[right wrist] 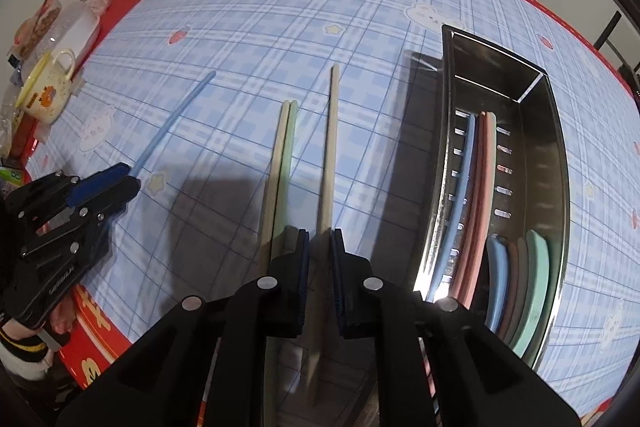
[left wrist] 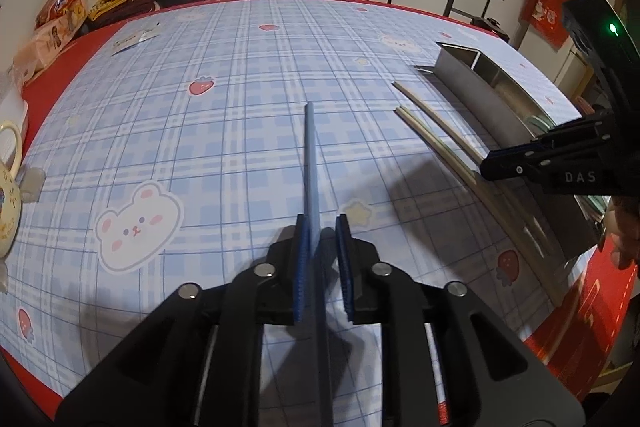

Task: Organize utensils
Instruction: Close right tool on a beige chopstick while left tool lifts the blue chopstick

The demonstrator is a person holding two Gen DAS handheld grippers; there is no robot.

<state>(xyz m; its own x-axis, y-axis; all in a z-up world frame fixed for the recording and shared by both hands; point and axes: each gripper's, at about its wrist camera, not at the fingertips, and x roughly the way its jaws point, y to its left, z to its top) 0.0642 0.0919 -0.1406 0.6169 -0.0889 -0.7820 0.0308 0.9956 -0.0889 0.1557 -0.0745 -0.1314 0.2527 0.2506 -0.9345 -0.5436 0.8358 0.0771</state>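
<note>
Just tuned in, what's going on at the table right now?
Chopsticks are being sorted into the steel tray, which already holds blue and pink chopsticks plus a few spoons. The left gripper has its jaws around a blue chopstick; whether they pinch it is unclear. The right gripper straddles a beige chopstick, apparently not clamped. A beige and green pair lies beside it on the tablecloth.

The white letters "DAS" stand on the black body of the right gripper [left wrist: 500,163], at three o'clock in the left wrist view. Printing on the snack packets [left wrist: 68,11] at ten o'clock is too blurred to read.
</note>
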